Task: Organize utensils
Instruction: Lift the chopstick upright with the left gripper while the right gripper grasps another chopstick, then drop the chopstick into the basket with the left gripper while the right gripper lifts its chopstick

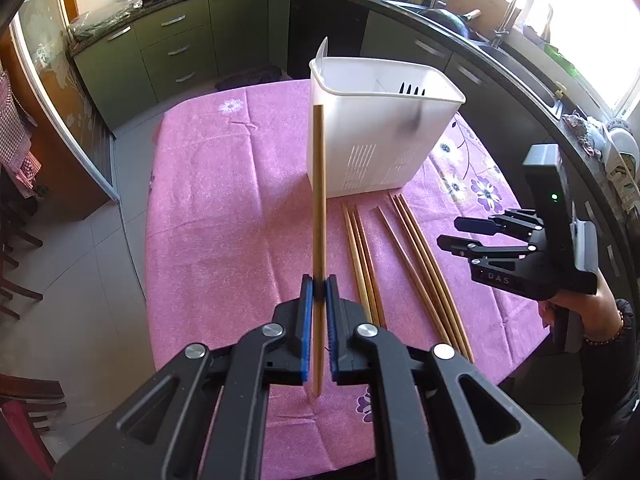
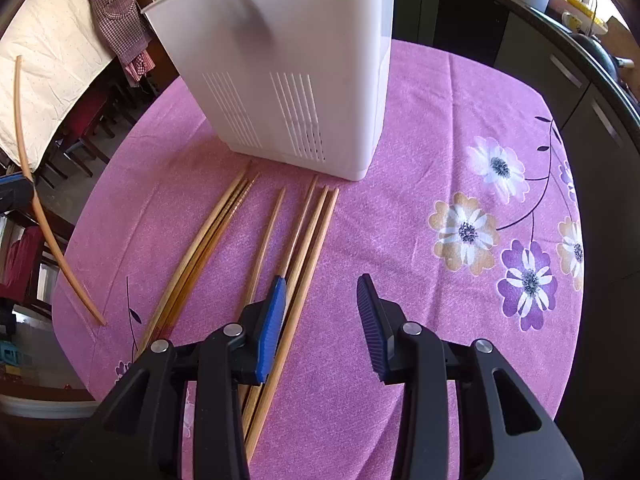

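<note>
Left gripper [image 1: 319, 286] clamped on one chopstick [image 1: 319, 200], lifted above the pink cloth [image 1: 224, 220]. Further right, white holder [image 1: 380, 136] upright, loose chopsticks [image 2: 256, 248] flat before it. Right gripper [image 2: 322, 286] apart, empty, just above their right side.

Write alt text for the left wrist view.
The left gripper is shut on a single chopstick, held upright over a pink tablecloth. Beyond it stands a white utensil holder, with more chopsticks lying flat before it and the right gripper at the right edge.
</note>
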Motion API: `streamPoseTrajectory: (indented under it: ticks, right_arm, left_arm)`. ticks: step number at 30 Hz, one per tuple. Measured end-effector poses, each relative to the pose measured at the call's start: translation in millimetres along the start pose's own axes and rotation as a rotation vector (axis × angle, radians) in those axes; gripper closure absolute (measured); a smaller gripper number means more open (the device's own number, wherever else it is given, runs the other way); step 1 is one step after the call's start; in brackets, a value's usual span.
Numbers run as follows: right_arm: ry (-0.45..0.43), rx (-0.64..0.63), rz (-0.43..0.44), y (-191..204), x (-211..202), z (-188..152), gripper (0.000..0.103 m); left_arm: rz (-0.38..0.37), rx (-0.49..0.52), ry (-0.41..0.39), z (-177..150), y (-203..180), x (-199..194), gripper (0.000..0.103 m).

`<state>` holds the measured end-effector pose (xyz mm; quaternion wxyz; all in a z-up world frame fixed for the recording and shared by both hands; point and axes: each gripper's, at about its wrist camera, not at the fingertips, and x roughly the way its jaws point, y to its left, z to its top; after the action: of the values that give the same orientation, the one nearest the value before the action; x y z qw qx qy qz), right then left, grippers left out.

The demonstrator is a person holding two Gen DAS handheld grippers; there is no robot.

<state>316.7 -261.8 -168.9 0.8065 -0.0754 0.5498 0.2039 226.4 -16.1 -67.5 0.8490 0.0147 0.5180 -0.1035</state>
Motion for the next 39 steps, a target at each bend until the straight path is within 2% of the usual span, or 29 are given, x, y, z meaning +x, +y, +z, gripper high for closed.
streamPoseTrajectory:
  ticks: [1,4,7,11,24,28,32,34,39]
  right_arm:
    - [0.022,0.0,0.004,0.4,3.6,1.3,0.075]
    - [0.078,0.01,0.013,1.0,14.4,3.6,0.078]
    - [0.108,0.027,0.002,0.8,22.1,6.5,0.086]
    - [0.132,0.037,0.003,3.6,27.4,11.0,0.086]
    - [0.201,-0.001,-0.081,36.6,46.6,18.8,0.088]
    - [0.185,-0.024,-0.088,43.4,49.1,18.1,0.096]
    - [0.142,-0.018,-0.058,42.8,37.8,15.9,0.096]
    - [0.09,-0.016,-0.045,40.8,20.0,15.0,0.096]
    - [-0.107,-0.01,-0.014,36.8,-51.6,5.9,0.096]
  left_arm:
    - [-0.002,0.003,-0.008,-1.3,1.0,-1.8,0.096]
    - [-0.004,0.013,-0.029,-5.2,-0.3,-6.1,0.096]
    - [-0.006,0.024,-0.039,-7.8,-0.3,-9.2,0.096]
    - [-0.01,0.035,-0.043,-11.3,-1.0,-10.8,0.096]
    - [-0.018,0.046,-0.046,-13.6,0.2,-10.3,0.096]
    - [-0.017,0.047,-0.046,-14.0,0.0,-11.0,0.096]
    - [-0.013,0.051,-0.046,-14.0,-0.8,-12.7,0.096]
    - [-0.01,0.053,-0.046,-14.3,-1.0,-13.3,0.096]
    - [-0.002,0.057,-0.047,-14.8,-2.5,-14.5,0.096]
